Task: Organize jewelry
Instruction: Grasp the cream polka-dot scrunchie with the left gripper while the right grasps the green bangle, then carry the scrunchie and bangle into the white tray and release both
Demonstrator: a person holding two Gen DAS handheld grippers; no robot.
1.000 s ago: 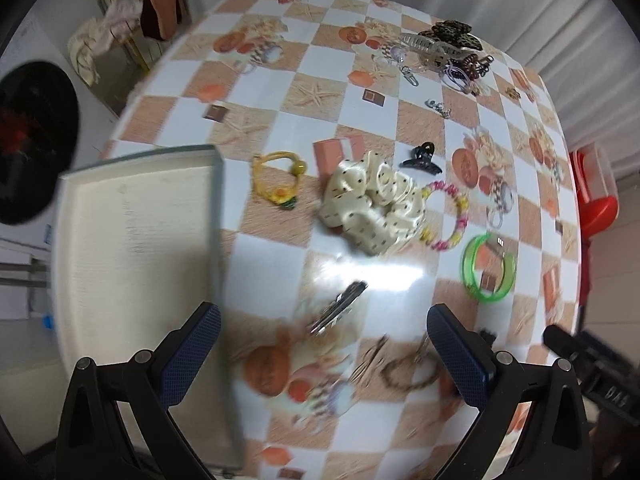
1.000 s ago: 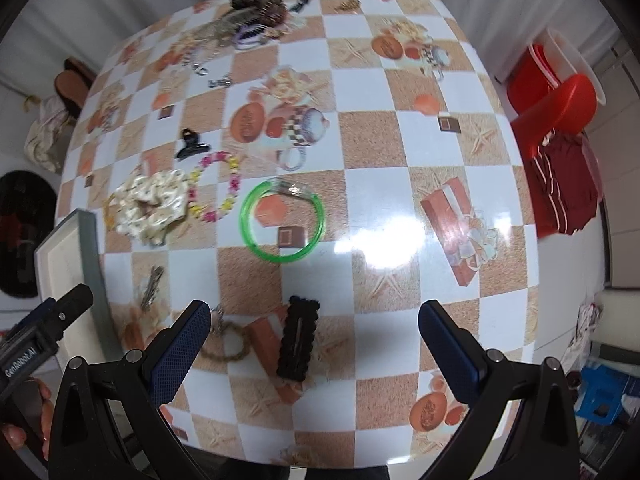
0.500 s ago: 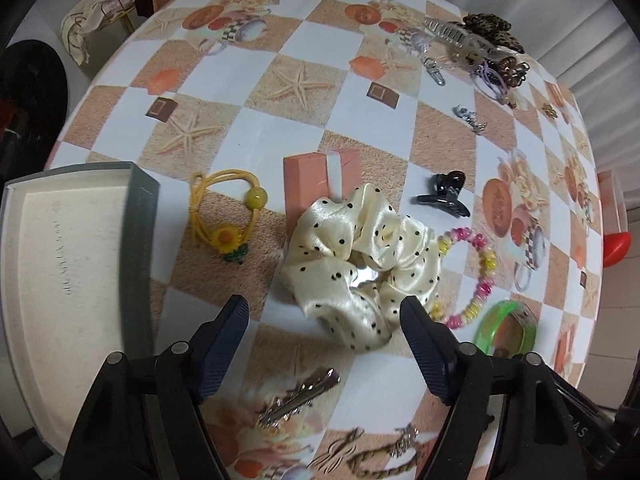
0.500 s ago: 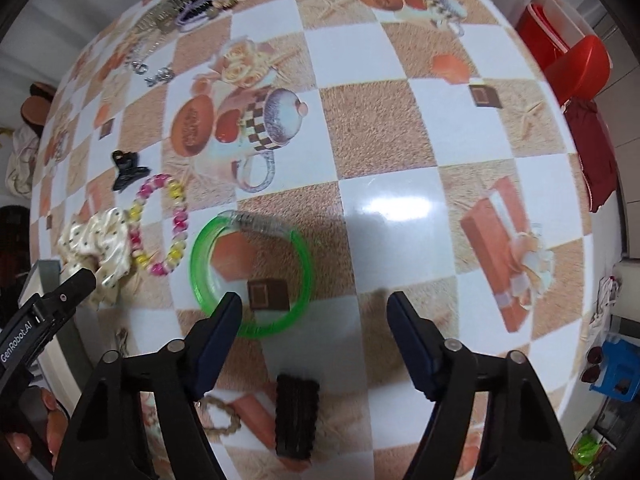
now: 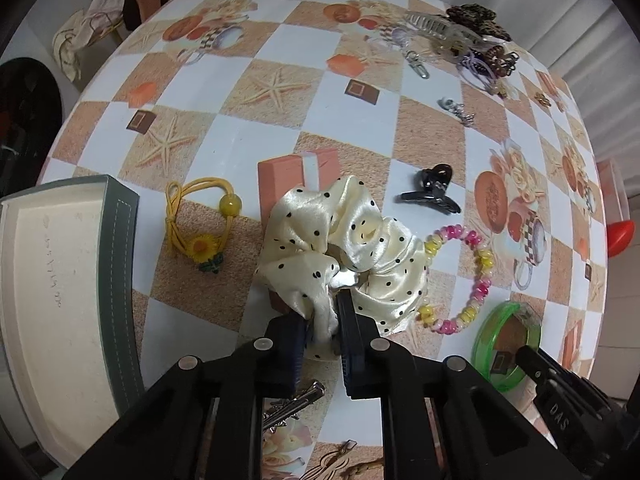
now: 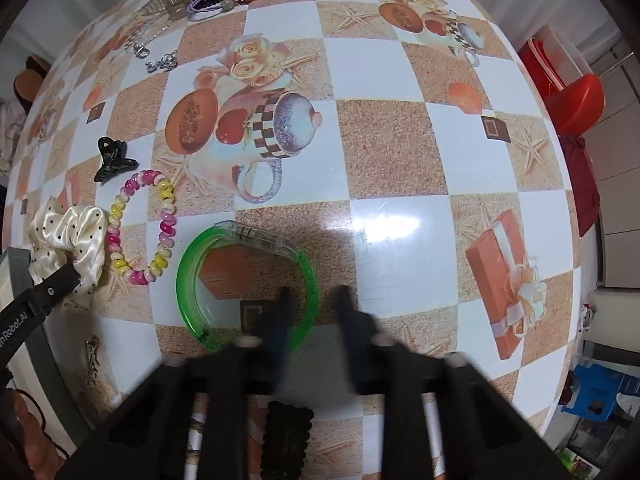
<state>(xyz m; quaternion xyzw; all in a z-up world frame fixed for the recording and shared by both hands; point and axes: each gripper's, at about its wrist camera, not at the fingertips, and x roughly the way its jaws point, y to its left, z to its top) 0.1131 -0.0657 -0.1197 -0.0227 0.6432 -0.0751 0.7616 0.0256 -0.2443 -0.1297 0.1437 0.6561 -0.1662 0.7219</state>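
My left gripper [image 5: 323, 320] is shut on the near fold of a cream polka-dot scrunchie [image 5: 340, 248], which lies on the table; it also shows in the right wrist view [image 6: 68, 240]. My right gripper [image 6: 314, 300] is blurred and half closed, its fingers astride the near right rim of a green bangle [image 6: 248, 284], with a gap still showing. An open grey jewelry box [image 5: 60, 300] with a cream lining sits at the left.
A yellow sunflower hair tie [image 5: 200, 224], a black claw clip [image 5: 430, 192], a pink-and-yellow coil bracelet [image 5: 460, 276], a silver hair clip [image 5: 292, 400] and a black barrette [image 6: 288, 436] lie nearby. A pile of clips and ties [image 5: 468, 40] sits at the far edge.
Both grippers moved forward and down and narrowed. The left closed on the scrunchie. The right came down over the green bangle's rim.
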